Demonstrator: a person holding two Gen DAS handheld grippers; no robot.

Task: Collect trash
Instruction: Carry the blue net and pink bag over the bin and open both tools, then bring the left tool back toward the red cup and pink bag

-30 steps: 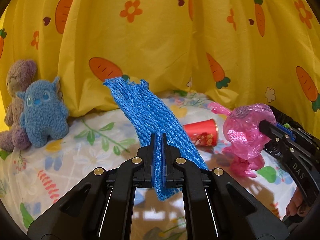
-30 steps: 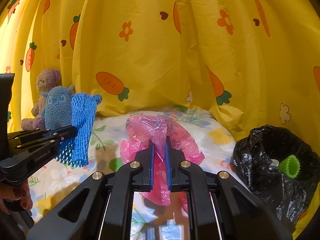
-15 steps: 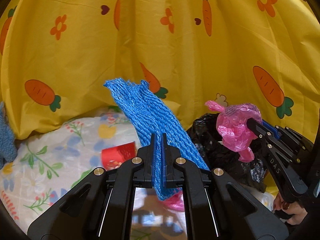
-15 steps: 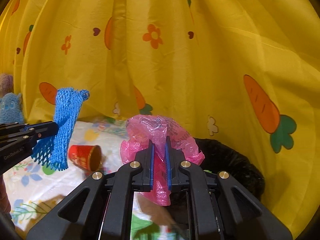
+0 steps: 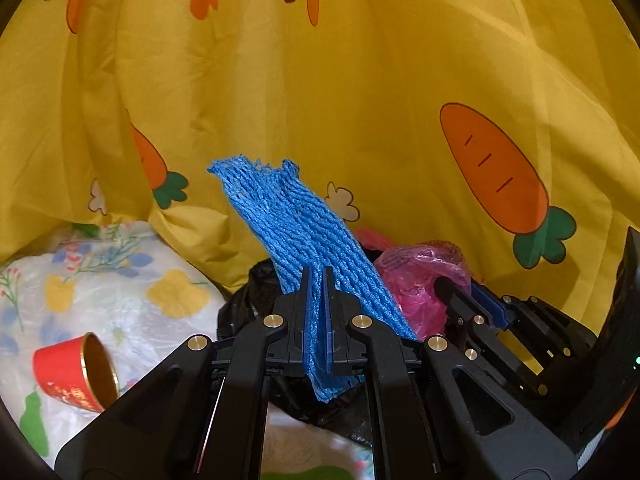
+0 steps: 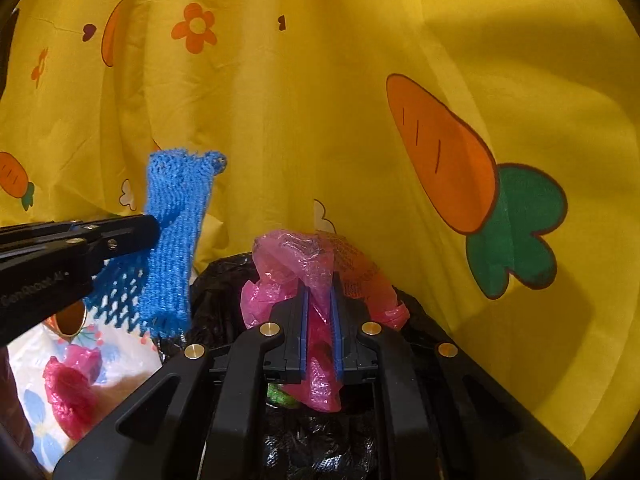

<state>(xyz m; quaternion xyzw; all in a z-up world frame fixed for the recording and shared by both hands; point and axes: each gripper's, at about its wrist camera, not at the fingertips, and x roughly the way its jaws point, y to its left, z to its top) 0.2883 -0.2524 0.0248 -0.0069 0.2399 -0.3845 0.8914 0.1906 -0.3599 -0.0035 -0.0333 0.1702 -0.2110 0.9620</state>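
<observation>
The left tongs (image 5: 318, 280) are clamped narrow on a strip of blue foam netting (image 5: 288, 232), which sticks up and away from the tips and hangs a short way below them. Seen from the right wrist camera, this netting (image 6: 174, 240) is held out level from the left, its lower edge hanging beside the rim of a black trash bag (image 6: 224, 280).

The right tongs (image 6: 319, 296) are pressed together on a crumpled pink plastic bag (image 6: 304, 256), which bulges above the tips and trails down between the 2 fingers. This pink bag is directly above the open mouth of the black trash bag, and something bright green (image 6: 280, 394) shows inside the bag below it. In the left wrist view the right tongs (image 5: 452, 286) come in from the right with the pink plastic bag (image 5: 416, 276) at their tip, just beside the blue netting and over the black trash bag (image 5: 252, 304).

A red paper cup (image 5: 70, 372) with a gold inside lies on its side on a white floral cloth (image 5: 120, 280), left of the trash bag. A second wad of pink plastic (image 6: 72, 384) lies on that cloth (image 6: 116, 360) near the bag. A yellow curtain (image 5: 360, 100) printed with carrots and flowers hangs behind everything.
</observation>
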